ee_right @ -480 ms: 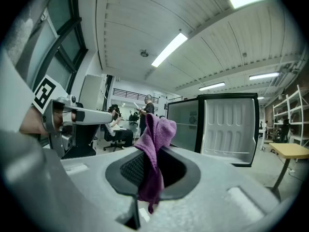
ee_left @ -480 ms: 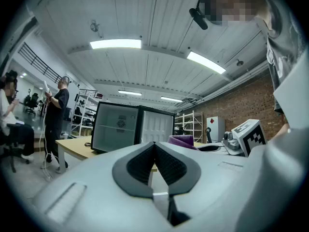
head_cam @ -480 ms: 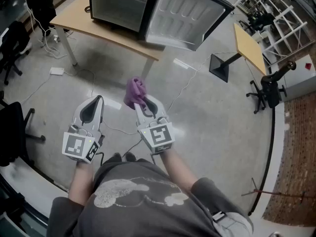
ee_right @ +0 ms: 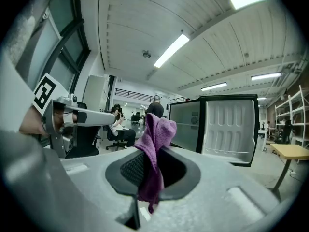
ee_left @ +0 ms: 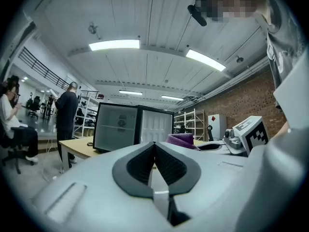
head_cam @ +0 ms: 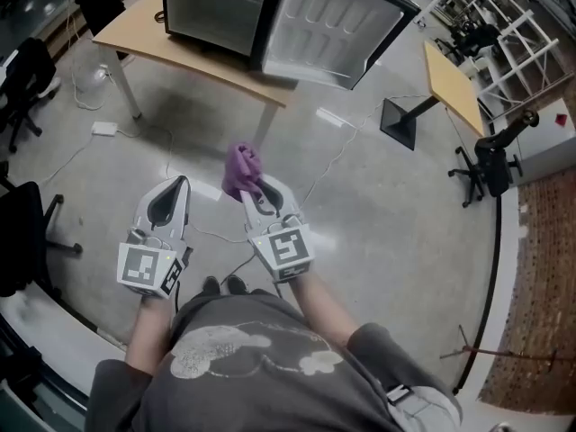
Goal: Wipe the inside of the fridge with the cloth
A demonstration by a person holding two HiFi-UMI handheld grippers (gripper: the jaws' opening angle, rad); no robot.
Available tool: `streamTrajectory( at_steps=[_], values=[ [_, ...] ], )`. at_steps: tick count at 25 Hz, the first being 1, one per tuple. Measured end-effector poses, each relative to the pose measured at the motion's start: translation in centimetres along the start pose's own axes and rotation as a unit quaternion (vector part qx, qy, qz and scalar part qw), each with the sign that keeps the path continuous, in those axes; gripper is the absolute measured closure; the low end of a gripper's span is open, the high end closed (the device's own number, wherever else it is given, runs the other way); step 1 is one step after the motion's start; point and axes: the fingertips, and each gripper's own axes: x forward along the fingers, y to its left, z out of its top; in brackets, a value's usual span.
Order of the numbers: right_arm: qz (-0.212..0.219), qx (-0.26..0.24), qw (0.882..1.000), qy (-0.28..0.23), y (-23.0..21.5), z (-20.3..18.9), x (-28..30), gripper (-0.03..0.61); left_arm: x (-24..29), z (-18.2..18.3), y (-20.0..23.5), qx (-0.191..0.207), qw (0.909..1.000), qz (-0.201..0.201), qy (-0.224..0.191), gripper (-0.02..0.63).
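Right gripper [head_cam: 259,190] clenched on the purple cloth [head_cam: 240,167], cloth bunched above its jaws, left gripper [head_cam: 176,185] beside it with jaws together and nothing between, mini fridge [head_cam: 211,12] well ahead on wooden table [head_cam: 171,50], fridge door [head_cam: 328,30] open.

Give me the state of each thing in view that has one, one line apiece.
left gripper: jaws together, empty.
right gripper: shut on the cloth.
cloth: bunched, sticking up past the jaw tips.
fridge: open, standing on the table.
fridge door: swung wide.
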Motion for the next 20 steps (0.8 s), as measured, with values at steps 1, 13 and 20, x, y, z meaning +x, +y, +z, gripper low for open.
streamTrajectory(
  at_steps=[1, 13, 20],
  values=[
    [0.001, 0.001, 1.0, -0.001, 0.0, 0.0, -0.2, 0.541, -0.2, 0.0, -0.2, 0.0, 1.0, 0.001, 0.0, 0.597],
    [0.006, 0.021, 1.0, 0.003, -1.5, -2.0, -1.3, 0.541, -0.8, -0.2, -1.1, 0.014, 0.9994, 0.029, 0.007, 0.596],
    [0.02, 0.029, 0.999, -0.009, -2.4, -2.7, -1.6, 0.541, -0.6, -0.6, -1.1, 0.021, 0.9985, 0.048, 0.013, 0.596]
  ],
)
